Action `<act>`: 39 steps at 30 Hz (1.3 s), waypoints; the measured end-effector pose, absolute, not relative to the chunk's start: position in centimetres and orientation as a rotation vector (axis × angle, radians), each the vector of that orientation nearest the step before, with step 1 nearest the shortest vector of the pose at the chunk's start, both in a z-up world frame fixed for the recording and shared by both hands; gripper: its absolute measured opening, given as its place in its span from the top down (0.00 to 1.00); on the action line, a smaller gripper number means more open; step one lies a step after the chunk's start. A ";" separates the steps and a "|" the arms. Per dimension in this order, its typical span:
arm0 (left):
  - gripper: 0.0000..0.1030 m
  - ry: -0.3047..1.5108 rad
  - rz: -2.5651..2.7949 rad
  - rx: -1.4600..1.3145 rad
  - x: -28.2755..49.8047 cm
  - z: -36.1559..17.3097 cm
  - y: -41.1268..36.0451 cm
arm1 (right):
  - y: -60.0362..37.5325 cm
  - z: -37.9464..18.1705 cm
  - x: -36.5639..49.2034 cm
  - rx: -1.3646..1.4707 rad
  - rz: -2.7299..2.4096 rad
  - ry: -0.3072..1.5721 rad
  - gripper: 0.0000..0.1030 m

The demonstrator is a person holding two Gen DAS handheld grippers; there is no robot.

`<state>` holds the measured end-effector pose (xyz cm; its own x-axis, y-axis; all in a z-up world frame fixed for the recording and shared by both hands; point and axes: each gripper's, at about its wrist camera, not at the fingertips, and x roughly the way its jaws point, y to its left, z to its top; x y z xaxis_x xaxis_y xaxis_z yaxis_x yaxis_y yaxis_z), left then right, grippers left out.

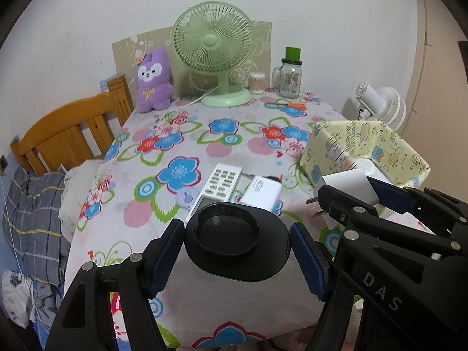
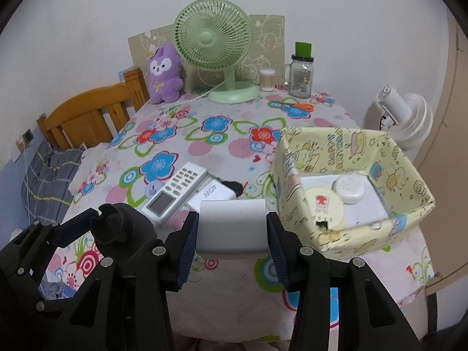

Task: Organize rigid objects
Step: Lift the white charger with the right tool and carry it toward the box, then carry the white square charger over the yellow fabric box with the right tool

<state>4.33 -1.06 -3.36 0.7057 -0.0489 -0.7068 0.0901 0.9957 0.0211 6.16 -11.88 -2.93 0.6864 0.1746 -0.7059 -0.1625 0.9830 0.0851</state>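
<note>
While both hands are carrying their loads above the flower-printed tablecloth (image 1: 181,134), each gripper is holding one hard item clear of the surface, which I judge is for dropping into the pale yellow cartoon-printed paper box (image 2: 415,175) at the right. The left gripper (image 1: 237,251) is standing about half open because its blue pads are pressing on the two sides of a wide, flat black plastic stand with a round recess (image 1: 234,245). The right gripper (image 2: 232,239) is set much narrower, clamping a white blocky plug adapter (image 2: 232,226) by its flat faces; in the left wrist view its metal prongs are pointing left.

That box is already containing a cream round tin (image 2: 323,204) and a white rounded case (image 2: 349,188), so it seems to be the collecting place. A white remote control with grey buttons (image 2: 175,191), a white power bank (image 1: 260,191) and a small lilac trinket (image 1: 187,197) are still lying together on the cloth, just left of the box, probably awaiting the same trip.
</note>
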 end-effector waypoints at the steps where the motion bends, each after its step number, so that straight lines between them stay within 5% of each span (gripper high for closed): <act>1: 0.26 0.779 -0.079 0.059 4.3 -3.1 -1.3 | -12.1 -2.7 6.2 0.017 0.188 0.788 0.52; 39: 0.26 0.738 -0.190 0.106 9.2 -0.1 -9.7 | -21.0 0.4 10.2 0.064 0.088 0.741 0.52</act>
<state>9.18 -9.66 -0.11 0.7235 -0.1341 -0.6771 0.2089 0.9775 0.0296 10.22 -21.03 0.36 0.7341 0.1026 -0.6712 -0.0575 0.9944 0.0891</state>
